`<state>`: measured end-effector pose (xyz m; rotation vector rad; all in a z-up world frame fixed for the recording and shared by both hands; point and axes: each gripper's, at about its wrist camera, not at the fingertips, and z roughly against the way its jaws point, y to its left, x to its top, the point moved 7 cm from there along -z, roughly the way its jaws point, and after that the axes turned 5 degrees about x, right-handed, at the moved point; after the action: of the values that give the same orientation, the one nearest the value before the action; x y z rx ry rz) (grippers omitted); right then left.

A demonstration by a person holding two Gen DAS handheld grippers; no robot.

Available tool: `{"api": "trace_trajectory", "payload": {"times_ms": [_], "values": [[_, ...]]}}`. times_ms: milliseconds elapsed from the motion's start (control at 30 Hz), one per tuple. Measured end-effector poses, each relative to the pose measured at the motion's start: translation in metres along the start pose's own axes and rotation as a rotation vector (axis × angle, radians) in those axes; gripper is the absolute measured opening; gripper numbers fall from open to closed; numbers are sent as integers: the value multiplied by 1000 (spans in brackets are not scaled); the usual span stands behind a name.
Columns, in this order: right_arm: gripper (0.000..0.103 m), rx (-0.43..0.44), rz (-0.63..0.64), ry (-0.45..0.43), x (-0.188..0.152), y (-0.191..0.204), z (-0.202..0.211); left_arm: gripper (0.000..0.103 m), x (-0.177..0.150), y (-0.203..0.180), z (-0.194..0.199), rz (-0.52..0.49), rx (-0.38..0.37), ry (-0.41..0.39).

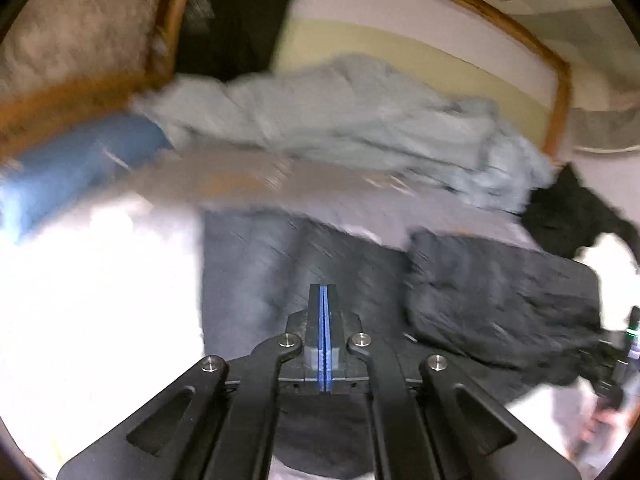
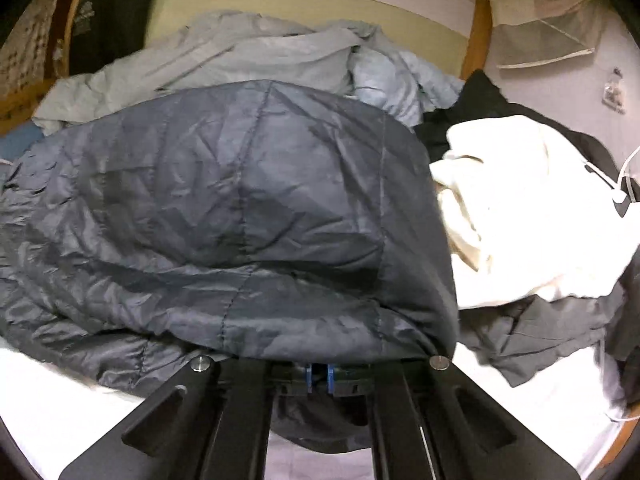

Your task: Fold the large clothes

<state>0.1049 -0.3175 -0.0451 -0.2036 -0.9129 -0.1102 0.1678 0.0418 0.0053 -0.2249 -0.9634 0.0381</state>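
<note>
A dark grey quilted jacket (image 1: 280, 264) lies on the white bed sheet (image 1: 100, 300), with one part folded over at the right (image 1: 500, 300). My left gripper (image 1: 324, 292) is shut and empty, its blue-lined pads pressed together above the jacket. In the right wrist view the same jacket (image 2: 240, 208) drapes over my right gripper (image 2: 320, 374) and hides its fingertips. Only the blue pad bases show, close together, with jacket fabric over them.
A pale blue-grey garment (image 1: 340, 120) is heaped behind the jacket, also in the right wrist view (image 2: 248, 52). A cream garment (image 2: 528, 208) and dark clothes (image 2: 540, 328) lie at the right. A wooden bed frame (image 1: 560, 92) borders the mattress. A blue item (image 1: 80, 168) lies at the left.
</note>
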Motion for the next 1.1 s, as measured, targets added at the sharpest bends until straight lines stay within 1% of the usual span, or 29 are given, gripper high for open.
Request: {"api": "trace_trajectory", "payload": {"times_ms": [33,67,100,133,167,233,267,300,333,367,400,433,467,567,600,633,667,700,733,767,800,833,867,933,967,1000,1033,1067,1100], "values": [[4,16,-6,8,-1,0,2,1,-5,-3,-3,10,-73,30],[7,23,-17,21,-1,0,-4,9,-9,-8,-5,18,-127,52],[9,30,-38,36,-3,-1,-5,27,-12,-15,-7,9,-159,69],[9,46,-57,49,-5,-1,-3,34,-15,-26,-8,-23,-175,70],[12,61,-69,61,3,-12,-14,39,-17,-34,-8,-61,-166,54],[19,107,-99,68,0,-13,-6,47,-21,-54,-13,-145,-129,38],[32,121,-114,62,1,-16,-3,56,-23,-63,-17,-171,-124,43],[54,136,-135,53,1,-20,0,61,-25,-71,-21,-189,-122,44],[63,162,-168,35,-4,-22,10,63,-25,-79,-24,-215,-114,38],[67,188,-190,24,-7,-22,16,68,-24,-86,-28,-247,-98,29],[67,221,-207,23,-11,-20,22,77,-23,-94,-32,-284,-73,21],[67,260,-219,28,-17,-17,28,82,-22,-101,-36,-318,-43,15],[67,276,-219,25,-20,-16,31,84,-20,-106,-42,-334,-29,19],[67,270,-180,-29,-22,-8,47,84,-18,-109,-67,-335,-1,90],[67,269,-159,-60,-18,-5,50,75,-19,-109,-75,-331,2,121],[67,273,-133,-91,-17,3,60,63,-21,-109,-81,-329,3,146],[67,294,-93,-119,-14,11,65,27,-23,-109,-86,-330,-3,173],[67,311,-71,-130,-13,16,68,7,-26,-110,-90,-332,-18,198],[67,339,-40,-141,-13,25,71,7,-26,-109,-88,-326,-35,193],[66,364,-18,-146,-14,32,73,7,-22,-107,-81,-315,-29,150],[60,392,0,-148,-14,37,73,6,-14,-103,-70,-304,-18,94],[58,427,21,-145,-12,43,72,6,-6,-98,-58,-291,-8,46],[56,460,46,-143,-15,52,73,3,3,-93,-46,-275,0,8],[53,462,75,-143,-16,62,72,3,19,-81,-18,-239,8,-54],[47,422,91,-137,-17,65,67,3,25,-75,-7,-233,21,-77],[41,339,97,-121,-16,66,57,3,31,-68,2,-232,46,-97],[37,234,83,-90,-15,62,45,3,36,-60,10,-231,80,-113],[31,177,47,-64,-15,57,36,3,39,-52,15,-230,119,-120],[26,182,-24,-42,-14,50,28,3,41,-44,18,-230,152,-120]]}}
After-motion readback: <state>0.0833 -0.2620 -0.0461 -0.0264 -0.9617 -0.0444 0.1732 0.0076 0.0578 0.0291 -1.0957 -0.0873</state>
